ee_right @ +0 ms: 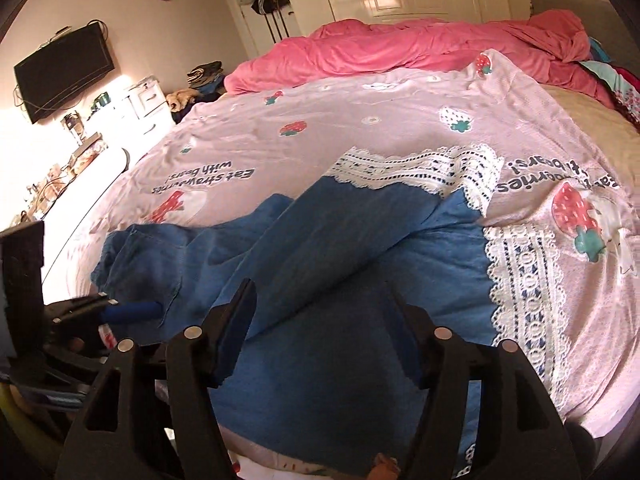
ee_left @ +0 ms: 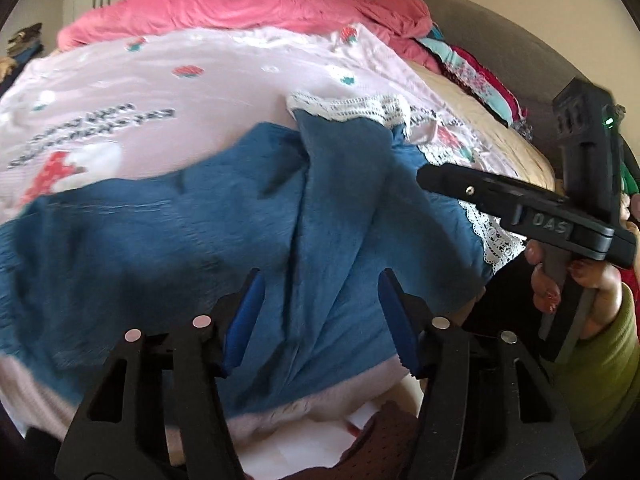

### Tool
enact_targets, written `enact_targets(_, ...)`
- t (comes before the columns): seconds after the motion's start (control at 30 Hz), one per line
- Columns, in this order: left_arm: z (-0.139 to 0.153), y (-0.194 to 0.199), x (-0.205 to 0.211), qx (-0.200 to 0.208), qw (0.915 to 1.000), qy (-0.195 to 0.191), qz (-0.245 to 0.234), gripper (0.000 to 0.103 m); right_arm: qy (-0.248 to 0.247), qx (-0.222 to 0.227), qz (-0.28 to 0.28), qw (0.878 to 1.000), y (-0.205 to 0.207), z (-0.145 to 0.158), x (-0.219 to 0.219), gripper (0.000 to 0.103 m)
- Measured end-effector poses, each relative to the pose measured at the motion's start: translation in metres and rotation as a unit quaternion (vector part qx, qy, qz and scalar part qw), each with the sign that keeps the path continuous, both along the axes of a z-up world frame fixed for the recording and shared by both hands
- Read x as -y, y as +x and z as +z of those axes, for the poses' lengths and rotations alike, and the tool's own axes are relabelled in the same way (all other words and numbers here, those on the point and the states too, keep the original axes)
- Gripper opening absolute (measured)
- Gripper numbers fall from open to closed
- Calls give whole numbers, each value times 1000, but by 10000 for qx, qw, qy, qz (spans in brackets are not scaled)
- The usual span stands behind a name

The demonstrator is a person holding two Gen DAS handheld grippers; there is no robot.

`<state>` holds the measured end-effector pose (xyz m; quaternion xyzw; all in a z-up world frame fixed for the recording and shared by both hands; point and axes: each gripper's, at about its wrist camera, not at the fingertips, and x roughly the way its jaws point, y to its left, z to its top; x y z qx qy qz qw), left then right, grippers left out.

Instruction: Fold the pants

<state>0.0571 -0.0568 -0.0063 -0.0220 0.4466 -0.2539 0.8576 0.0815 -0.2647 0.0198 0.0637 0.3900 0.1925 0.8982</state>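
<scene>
The blue pants (ee_right: 360, 264) are found lying crumpled on the pink strawberry-print sheet (ee_right: 360, 136) of the bed, with lace-trimmed leg ends (ee_right: 520, 280) turned toward the right. The left tongs (ee_left: 320, 316) are held spread wide above the blue fabric, nothing being gripped. The right tongs (ee_right: 324, 328) are likewise seen parted over the pants and empty.
</scene>
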Motion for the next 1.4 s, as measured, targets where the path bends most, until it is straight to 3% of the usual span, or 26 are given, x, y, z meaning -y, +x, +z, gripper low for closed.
enact_targets(0.2,-17,33,12,-220,9996,177,15,48,-162,-67,-138,9998,11,-2,3,62)
enact_targets(0.27,-20,39,14,-238,9996,145,7,42,-219,-90,-123,9996,16,-3,1,63)
enact_targets(0.37,-22,42,16,-151,9998,-89,-79,29,-349,-87,-80,9993,25,-3,-5,63)
enact_targets(0.47,-24,42,15,-241,9972,-658,-250,18,-515,-62,-45,9986,39,1,-14,63)
enact_targets(0.5,-24,40,16,-224,9961,-791,-334,18,-591,-51,-34,9982,45,1,-17,63)
enact_targets(0.6,-25,33,23,-17,9961,-710,-518,18,-833,-88,4,9965,73,3,-33,63)
enact_targets(0.77,-31,31,23,-119,9934,-983,-582,18,-1072,-398,38,9934,123,-7,-57,62)
enact_targets(1.1,-31,24,30,193,9969,-551,-522,18,-1991,-817,-537,9751,197,-45,-91,63)
enact_targets(1.13,-31,23,30,215,9970,-532,-520,18,-1957,-957,-616,9740,204,-52,-87,52)
enact_targets(1.17,-31,23,31,233,9971,-519,-512,18,-1950,-988,-719,9732,207,-55,-82,34)
enact_targets(1.2,-31,23,34,262,9972,-502,-488,18,-1899,-968,-811,9737,208,-56,-77,31)
enact_targets(1.27,-29,23,33,270,9974,-513,-440,18,-1278,-895,-893,9837,203,-51,-57,10)
enact_targets(1.4,-31,26,30,219,9973,-613,-344,18,-759,-675,-1097,9888,180,-35,-27,7)
